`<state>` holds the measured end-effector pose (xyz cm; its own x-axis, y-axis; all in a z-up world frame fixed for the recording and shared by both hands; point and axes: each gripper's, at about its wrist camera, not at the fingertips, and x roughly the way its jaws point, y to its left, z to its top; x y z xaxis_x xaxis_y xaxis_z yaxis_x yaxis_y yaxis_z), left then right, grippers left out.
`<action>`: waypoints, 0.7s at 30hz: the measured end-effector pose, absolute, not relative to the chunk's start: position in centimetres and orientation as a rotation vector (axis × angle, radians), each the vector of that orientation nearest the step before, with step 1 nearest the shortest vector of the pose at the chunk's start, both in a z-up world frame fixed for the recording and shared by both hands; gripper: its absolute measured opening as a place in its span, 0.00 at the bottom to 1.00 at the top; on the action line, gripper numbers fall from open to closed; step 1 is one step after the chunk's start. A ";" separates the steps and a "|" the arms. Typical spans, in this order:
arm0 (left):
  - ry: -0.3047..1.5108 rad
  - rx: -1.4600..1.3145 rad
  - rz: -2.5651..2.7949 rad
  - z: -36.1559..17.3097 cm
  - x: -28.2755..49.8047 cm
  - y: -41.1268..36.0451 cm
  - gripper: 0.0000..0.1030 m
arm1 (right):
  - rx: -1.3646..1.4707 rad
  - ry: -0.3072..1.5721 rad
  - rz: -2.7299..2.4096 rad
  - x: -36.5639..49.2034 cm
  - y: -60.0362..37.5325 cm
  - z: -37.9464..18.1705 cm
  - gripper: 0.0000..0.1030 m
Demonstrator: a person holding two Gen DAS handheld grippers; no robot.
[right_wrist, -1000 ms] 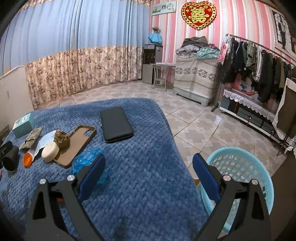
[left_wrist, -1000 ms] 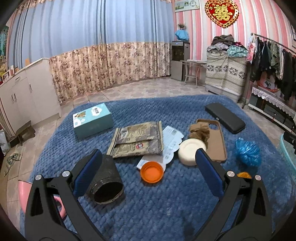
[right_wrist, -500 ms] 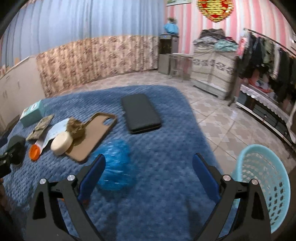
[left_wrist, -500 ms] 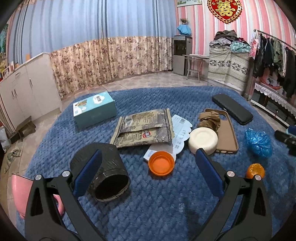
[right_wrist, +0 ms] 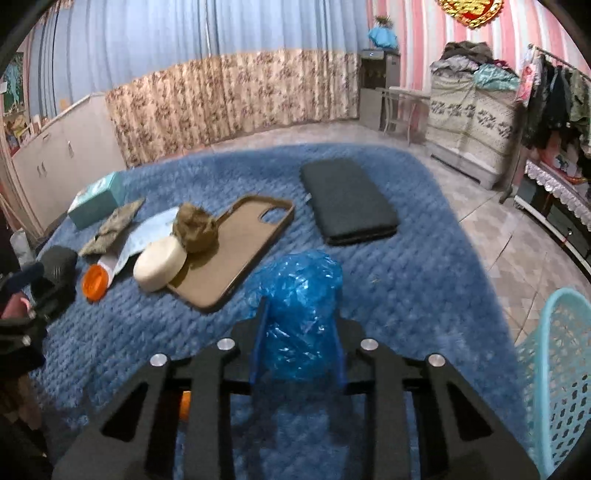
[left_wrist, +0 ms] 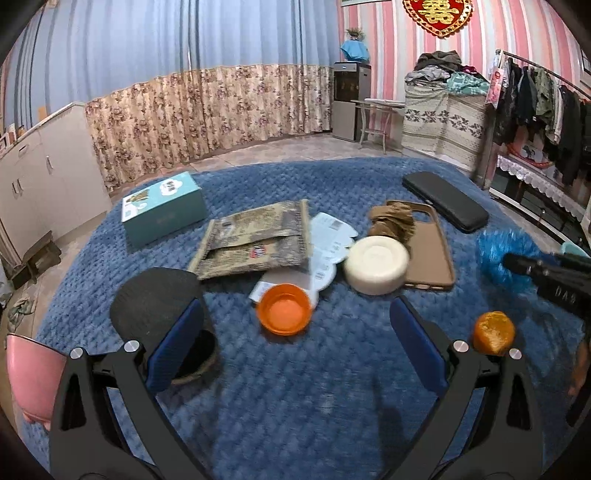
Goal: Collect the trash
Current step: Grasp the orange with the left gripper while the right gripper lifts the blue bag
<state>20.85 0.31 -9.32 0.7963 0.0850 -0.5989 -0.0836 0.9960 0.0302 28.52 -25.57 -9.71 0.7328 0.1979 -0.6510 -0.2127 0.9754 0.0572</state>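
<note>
The red heart-shaped wall hanging (left_wrist: 437, 16) carries a gold double-happiness character, 囍, cut off at the top edge of the left wrist view. The black body of the right claw (left_wrist: 561, 277), seen at the right edge of that view, shows pale letters that look like "DAB", though they are too small to be sure. The teal box (left_wrist: 164, 208) has a printed top, the white label sheet (left_wrist: 327, 240) bears barcodes, and the tan packet (left_wrist: 255, 240) has a small red logo; none can be read.
</note>
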 end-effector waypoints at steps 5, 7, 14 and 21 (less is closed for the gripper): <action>0.655 0.002 0.030 -9.3 20.8 -2.8 0.95 | -0.026 0.658 0.143 27.1 -28.5 -7.4 0.28; 0.668 0.009 0.002 -9.5 20.8 -4.6 0.95 | -0.029 0.643 0.113 26.5 -29.8 -6.7 0.28; 0.739 0.059 -0.089 -11.4 20.6 -10.6 0.95 | 0.006 0.614 0.039 25.4 -34.5 -5.2 0.28; 0.768 0.062 -0.145 -11.9 20.8 -13.2 0.73 | 0.064 0.598 -0.006 25.0 -37.7 -4.7 0.28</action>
<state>20.77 -13.16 -11.92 0.7099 -0.1082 -0.6959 0.1535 0.9881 0.0029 25.04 -37.73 -4.70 0.8265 0.0133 -0.5628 0.0237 0.9980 0.0583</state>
